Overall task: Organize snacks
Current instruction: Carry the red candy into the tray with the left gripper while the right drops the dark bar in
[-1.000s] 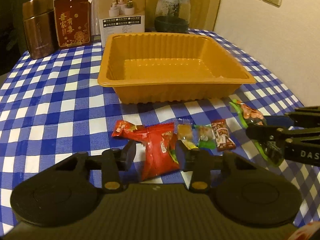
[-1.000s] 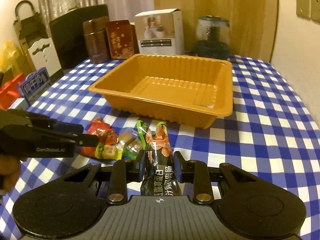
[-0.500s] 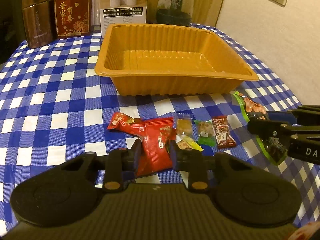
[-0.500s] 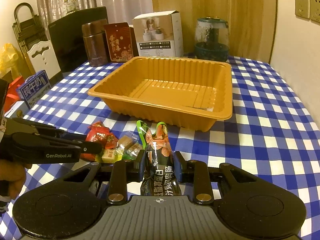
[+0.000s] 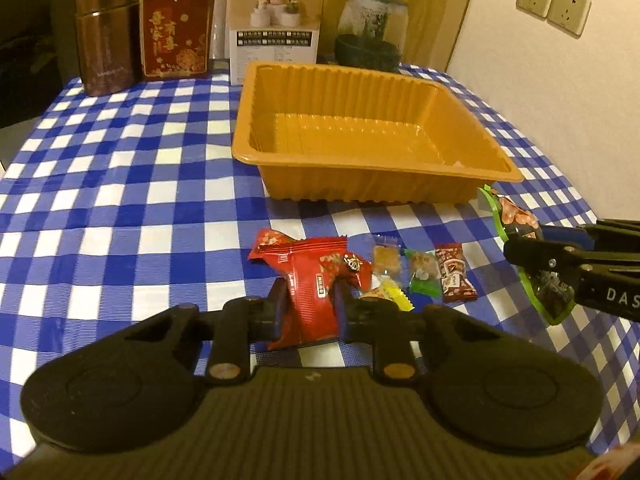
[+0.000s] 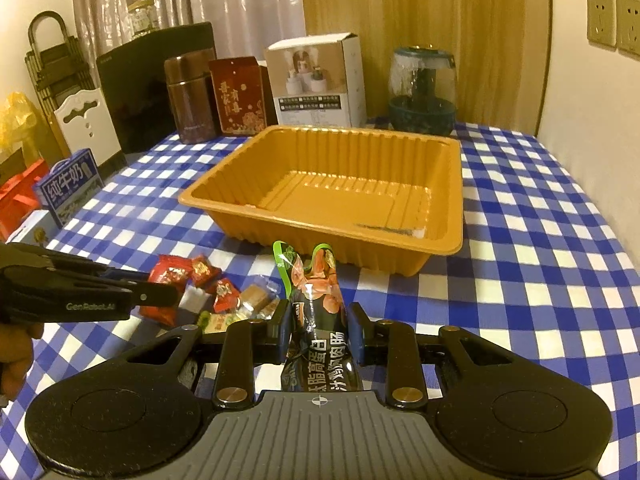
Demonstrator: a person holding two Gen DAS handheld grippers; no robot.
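My left gripper (image 5: 308, 312) is shut on a red snack packet (image 5: 314, 284) and holds it just above the checked tablecloth. My right gripper (image 6: 318, 330) is shut on a black-and-green sausage packet (image 6: 318, 304), lifted off the table; it also shows in the left wrist view (image 5: 520, 232). An empty orange tray (image 5: 372, 172) stands behind both, also in the right wrist view (image 6: 320, 224). Small candies lie on the cloth in front of the tray: a tan one (image 5: 386, 260), a green one (image 5: 422, 276), a brown one (image 5: 454, 272).
A brown tin (image 5: 106, 36), a red box (image 5: 176, 30), a white carton (image 5: 276, 20) and a glass jar (image 5: 372, 36) stand along the table's far edge. A wall runs along the right side. A milk carton (image 6: 66, 188) sits off the table's left.
My left gripper closed on the red packet and lifted it slightly, turning left. My right gripper rose a little with the sausage packet still held.
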